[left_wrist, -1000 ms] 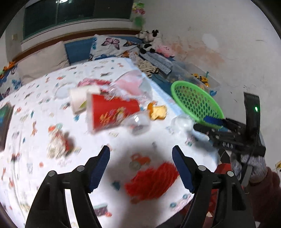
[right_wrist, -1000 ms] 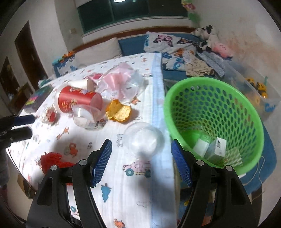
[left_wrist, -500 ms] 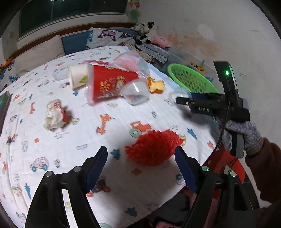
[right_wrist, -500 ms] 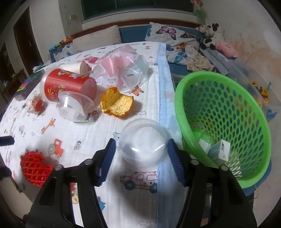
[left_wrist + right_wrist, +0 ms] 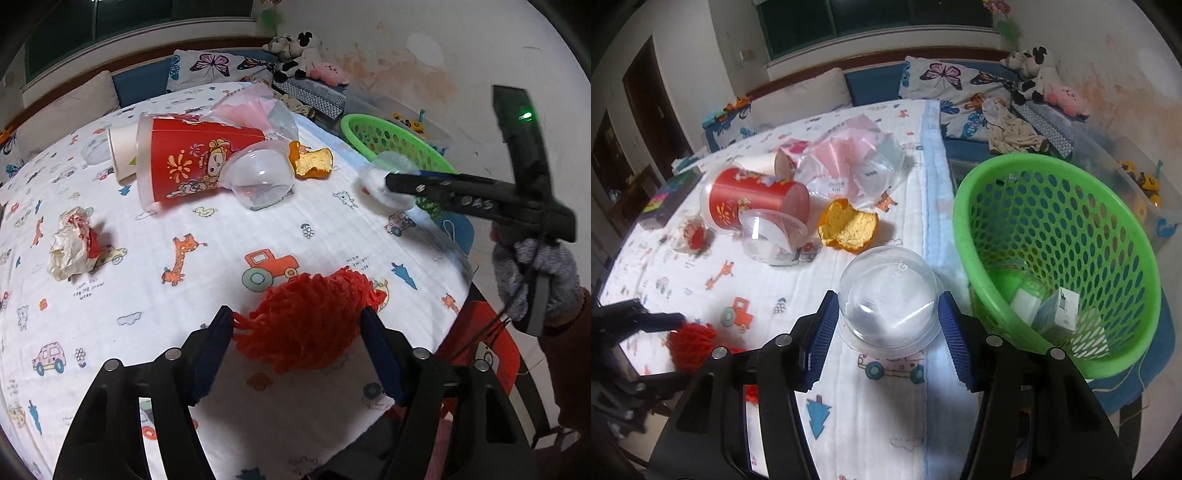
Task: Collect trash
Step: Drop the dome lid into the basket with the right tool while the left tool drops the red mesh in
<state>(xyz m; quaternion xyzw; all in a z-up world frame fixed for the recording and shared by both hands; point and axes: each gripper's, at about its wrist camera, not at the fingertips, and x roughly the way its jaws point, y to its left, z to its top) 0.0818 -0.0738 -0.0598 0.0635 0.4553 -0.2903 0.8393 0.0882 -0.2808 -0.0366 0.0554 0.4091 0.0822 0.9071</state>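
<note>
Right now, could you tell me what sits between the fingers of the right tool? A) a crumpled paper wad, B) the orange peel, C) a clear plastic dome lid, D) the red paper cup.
C: in the right wrist view the clear plastic dome lid sits between the blue pads of the right tool, which flank its sides, while the orange peel and red paper cup lie farther off on the cloth.
</note>
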